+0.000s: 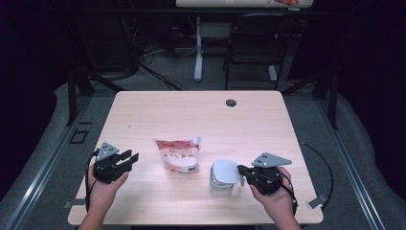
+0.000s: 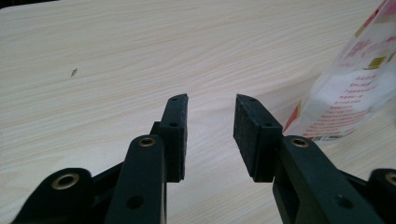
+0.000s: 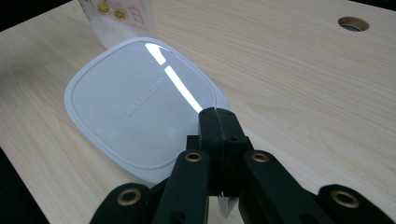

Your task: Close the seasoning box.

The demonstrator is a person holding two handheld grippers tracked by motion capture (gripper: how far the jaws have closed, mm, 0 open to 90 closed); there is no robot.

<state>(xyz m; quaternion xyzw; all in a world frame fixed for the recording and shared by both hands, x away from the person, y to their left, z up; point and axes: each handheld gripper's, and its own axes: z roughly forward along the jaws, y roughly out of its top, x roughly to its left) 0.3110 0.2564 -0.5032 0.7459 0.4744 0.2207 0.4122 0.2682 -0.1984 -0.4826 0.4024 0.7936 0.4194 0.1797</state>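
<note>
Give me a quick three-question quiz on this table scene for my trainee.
1. True or false: the left gripper has its jaws open with nothing between them.
2. Which thing is nearest the right gripper? A the spouted pouch, B the lidded container, C the cable hole.
3. Fill in: the container's lid is ___ in colour.
Key: 1 true; 2 B; 3 white.

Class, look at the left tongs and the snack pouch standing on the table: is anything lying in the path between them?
Nothing visible does. The left tongs stand open with only bare table between them and the snack pouch. The lidded container sits on the pouch's far side, at the shut right tongs.
</note>
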